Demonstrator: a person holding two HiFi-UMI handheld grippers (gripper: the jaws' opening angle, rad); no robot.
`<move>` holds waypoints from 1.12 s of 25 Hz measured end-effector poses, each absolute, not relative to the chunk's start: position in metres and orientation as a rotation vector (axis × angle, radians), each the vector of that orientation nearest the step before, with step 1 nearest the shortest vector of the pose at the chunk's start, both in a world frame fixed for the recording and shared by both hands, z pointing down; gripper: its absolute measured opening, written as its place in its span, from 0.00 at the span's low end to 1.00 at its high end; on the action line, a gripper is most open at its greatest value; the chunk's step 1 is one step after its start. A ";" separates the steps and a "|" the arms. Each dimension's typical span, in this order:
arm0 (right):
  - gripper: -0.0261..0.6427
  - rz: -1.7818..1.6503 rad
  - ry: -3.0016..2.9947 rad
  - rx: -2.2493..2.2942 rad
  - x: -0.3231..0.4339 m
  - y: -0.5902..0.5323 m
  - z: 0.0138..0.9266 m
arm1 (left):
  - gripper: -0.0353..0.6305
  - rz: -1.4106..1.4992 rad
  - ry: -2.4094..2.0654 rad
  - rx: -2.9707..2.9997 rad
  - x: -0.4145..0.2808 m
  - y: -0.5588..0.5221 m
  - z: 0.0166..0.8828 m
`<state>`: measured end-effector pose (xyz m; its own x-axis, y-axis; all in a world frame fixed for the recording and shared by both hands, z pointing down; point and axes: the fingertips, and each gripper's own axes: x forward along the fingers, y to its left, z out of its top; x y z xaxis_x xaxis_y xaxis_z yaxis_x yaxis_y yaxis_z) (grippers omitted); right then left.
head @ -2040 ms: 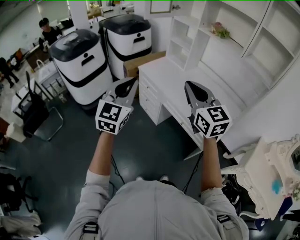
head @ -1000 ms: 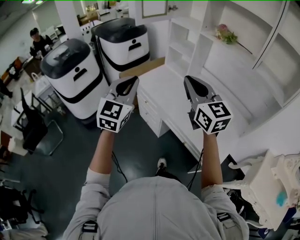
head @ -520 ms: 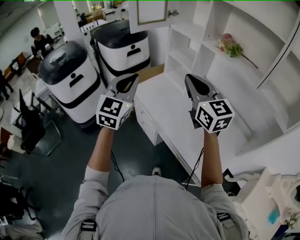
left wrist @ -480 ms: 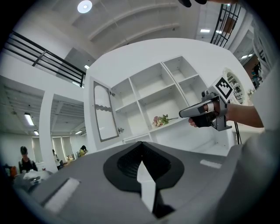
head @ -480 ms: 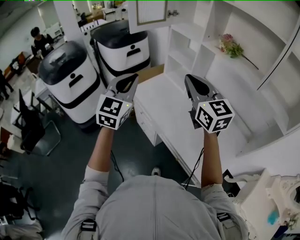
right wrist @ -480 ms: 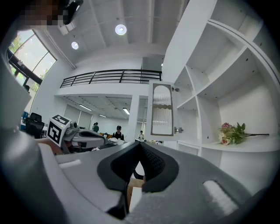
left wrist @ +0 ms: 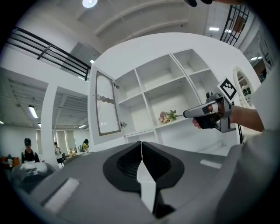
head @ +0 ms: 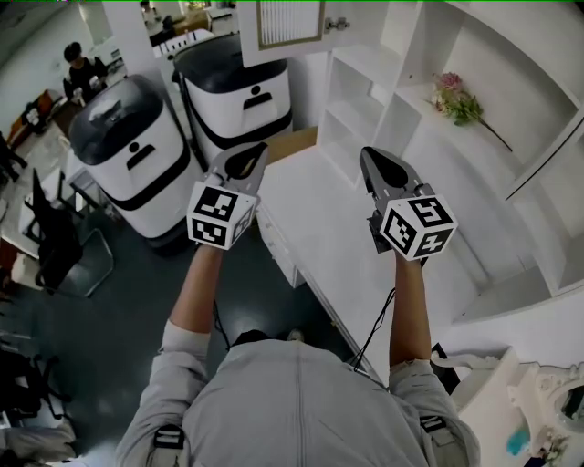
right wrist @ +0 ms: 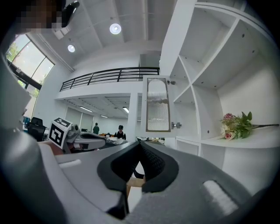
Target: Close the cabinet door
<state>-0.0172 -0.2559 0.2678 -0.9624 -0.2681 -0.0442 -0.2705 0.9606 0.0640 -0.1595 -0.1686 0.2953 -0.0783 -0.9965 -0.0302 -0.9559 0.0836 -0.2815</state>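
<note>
The white cabinet door (head: pixel 290 23) with a ribbed glass panel stands swung open at the top of the head view, hinged to the white shelf unit (head: pixel 401 82). The door (right wrist: pixel 157 105) is straight ahead in the right gripper view, with its small latch knob (right wrist: pixel 176 125) on the right edge. It hangs left of centre as the door (left wrist: pixel 107 104) in the left gripper view. My left gripper (head: pixel 256 153) and right gripper (head: pixel 369 155) are held level side by side, well short of the door. Both are shut and hold nothing: left gripper (left wrist: pixel 141 144), right gripper (right wrist: pixel 141 144).
A white desk top (head: pixel 328 228) runs under the grippers below the shelves. Pink flowers (head: pixel 459 100) lie on a shelf to the right. Two white and black machines (head: pixel 137 146) stand to the left with a cardboard box (head: pixel 292 144) beside them. People sit in the far background.
The person has walked toward the shelf unit, so the open door and shelves have come nearer and the desk now lies under the grippers. Both grippers stay shut, side by side.
</note>
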 end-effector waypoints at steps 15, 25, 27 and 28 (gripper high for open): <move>0.04 0.141 3.064 -0.505 -0.082 -0.321 0.268 | 0.22 -0.186 2.207 -1.942 -0.253 -0.237 0.296; 0.04 0.185 3.053 -0.623 -0.169 -0.379 0.255 | 0.26 -0.158 2.184 -1.937 -0.360 -0.301 0.276; 0.04 0.184 3.055 -0.647 -0.187 -0.388 0.255 | 0.26 -0.153 2.176 -1.931 -0.380 -0.311 0.273; 0.04 0.186 3.058 -0.660 -0.195 -0.392 0.255 | 0.26 -0.149 2.170 -1.933 -0.390 -0.316 0.271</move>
